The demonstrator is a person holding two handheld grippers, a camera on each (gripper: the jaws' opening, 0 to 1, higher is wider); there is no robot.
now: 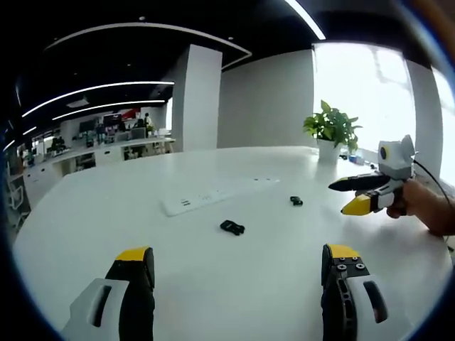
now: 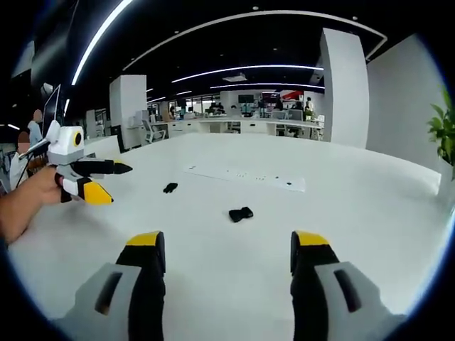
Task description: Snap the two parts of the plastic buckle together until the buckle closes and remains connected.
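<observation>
Currently both buckle halves lie apart on the white table: in the left gripper view, the larger buckle part sits at centre frame just above the gap between the jaws, and the smaller buckle part lies further up and to the right, below a flat white power strip and left of a potted plant. Both jaws of the left gripper stand wide apart over bare tabletop at the bottom of that view, holding nothing. In the right gripper view the right gripper is likewise spread wide and empty at the bottom of frame, with one buckle part just above it at centre.
</observation>
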